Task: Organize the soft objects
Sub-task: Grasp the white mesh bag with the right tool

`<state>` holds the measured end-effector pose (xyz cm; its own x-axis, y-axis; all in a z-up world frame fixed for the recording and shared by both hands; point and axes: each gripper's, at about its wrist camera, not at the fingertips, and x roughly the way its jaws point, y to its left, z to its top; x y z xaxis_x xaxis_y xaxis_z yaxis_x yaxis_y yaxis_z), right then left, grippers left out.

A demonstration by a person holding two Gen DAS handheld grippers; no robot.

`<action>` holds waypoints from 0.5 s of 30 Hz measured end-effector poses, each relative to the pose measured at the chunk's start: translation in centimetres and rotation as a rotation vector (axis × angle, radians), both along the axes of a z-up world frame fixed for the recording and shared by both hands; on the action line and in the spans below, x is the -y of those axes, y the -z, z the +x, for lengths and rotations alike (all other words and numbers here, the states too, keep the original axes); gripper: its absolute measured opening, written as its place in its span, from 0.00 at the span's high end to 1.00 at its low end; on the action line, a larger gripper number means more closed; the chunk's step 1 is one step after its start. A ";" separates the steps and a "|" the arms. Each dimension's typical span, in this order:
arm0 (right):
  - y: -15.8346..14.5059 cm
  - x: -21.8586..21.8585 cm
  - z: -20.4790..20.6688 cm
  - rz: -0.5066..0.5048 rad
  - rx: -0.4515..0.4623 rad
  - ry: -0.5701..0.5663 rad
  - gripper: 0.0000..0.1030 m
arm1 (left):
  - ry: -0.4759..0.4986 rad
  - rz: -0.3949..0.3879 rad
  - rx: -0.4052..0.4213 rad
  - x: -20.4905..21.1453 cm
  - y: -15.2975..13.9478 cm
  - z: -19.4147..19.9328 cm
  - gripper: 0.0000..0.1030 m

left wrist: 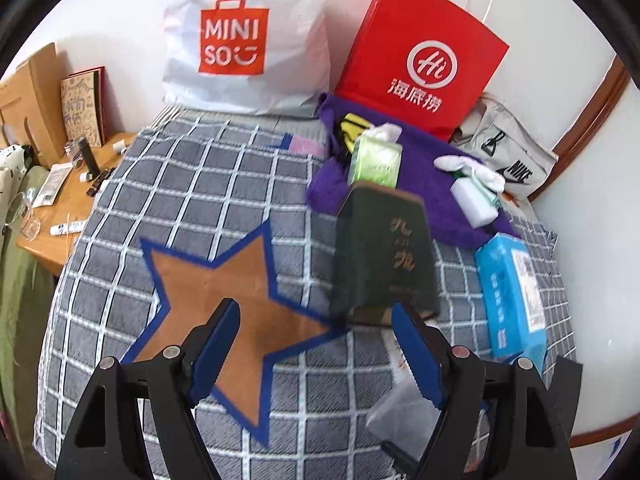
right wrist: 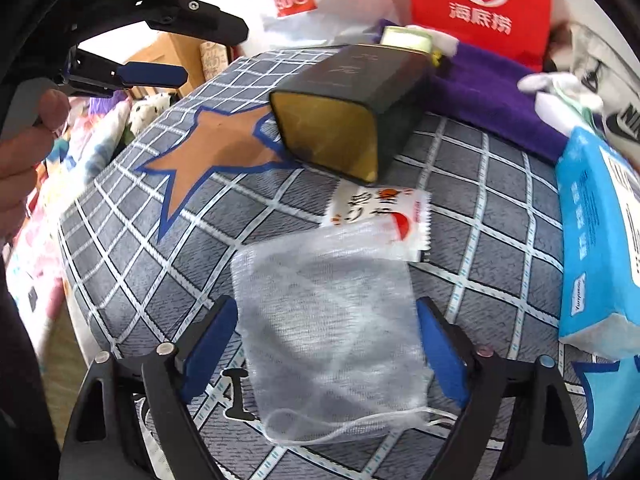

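Note:
A dark green box (left wrist: 384,256) with a gold inside lies on its side on the checked blanket (left wrist: 192,184), mouth towards me; it also shows in the right wrist view (right wrist: 348,104). My left gripper (left wrist: 316,344) is open and empty, just in front of the box. My right gripper (right wrist: 324,344) is open, its fingers on either side of a sheer white mesh pouch (right wrist: 332,328) lying flat. A small white snack packet (right wrist: 380,216) lies between pouch and box. A blue tissue pack (right wrist: 596,240) lies to the right. A green tissue pack (left wrist: 376,160) and white socks (left wrist: 472,168) rest on a purple towel (left wrist: 424,184).
A white Miniso bag (left wrist: 240,40), a red paper bag (left wrist: 420,56) and a grey Nike bag (left wrist: 512,156) stand against the wall behind. A wooden desk (left wrist: 64,208) with small items is to the left. The left gripper (right wrist: 152,72) shows at the upper left of the right wrist view.

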<state>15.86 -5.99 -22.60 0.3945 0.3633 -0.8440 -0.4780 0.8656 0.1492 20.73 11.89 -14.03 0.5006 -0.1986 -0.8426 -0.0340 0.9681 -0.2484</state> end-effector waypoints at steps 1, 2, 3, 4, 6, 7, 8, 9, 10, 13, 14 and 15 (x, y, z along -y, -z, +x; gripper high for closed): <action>0.1 -0.2 -0.2 -0.014 0.014 0.001 0.14 | -0.001 0.006 -0.006 0.0 0.3 -0.4 0.25; 0.2 -0.4 -0.6 -0.033 0.029 -0.003 0.14 | 0.000 0.009 -0.010 0.0 0.5 -0.6 0.25; 0.3 -0.6 -0.9 -0.053 0.045 -0.011 0.14 | 0.001 0.012 -0.015 0.1 0.7 -0.8 0.25; 0.5 -0.9 -1.3 -0.074 0.062 -0.018 0.14 | 0.002 0.013 -0.021 0.1 1.0 -1.0 0.25; 0.4 -0.6 -1.7 -0.074 0.073 -0.014 0.16 | 0.005 0.015 -0.035 0.5 1.5 -1.5 0.25; 0.4 -0.3 -1.9 -0.066 0.075 -0.006 0.19 | 0.006 0.014 -0.039 0.8 1.7 -1.7 0.25; 0.3 0.0 -2.2 -0.061 0.084 0.005 0.26 | 0.008 0.013 -0.043 1.0 1.9 -1.9 0.25; 0.3 0.3 -2.1 -0.061 0.095 0.006 0.33 | 0.013 0.013 -0.050 1.4 2.1 -2.1 0.25; 0.3 0.7 -2.3 -0.061 0.106 0.002 0.38 | 0.016 0.013 -0.055 1.7 2.4 -2.3 0.25; 0.1 2.3 -3.0 -0.045 0.119 -0.003 0.67 | 0.029 0.018 -0.071 3.0 3.1 -2.8 0.25; 0.0 2.9 -3.2 -0.042 0.117 0.004 0.79 | 0.032 0.020 -0.076 3.4 3.2 -2.9 0.25; 0.0 3.4 -3.3 -0.040 0.115 0.010 0.88 | 0.036 0.022 -0.080 3.9 3.5 -3.0 0.25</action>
<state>12.54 -9.38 -22.61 0.4928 0.3257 -0.8069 -0.4812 0.8746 0.0591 17.76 8.01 -17.48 0.4248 -0.1960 -0.8838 -0.0179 0.9743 -0.2246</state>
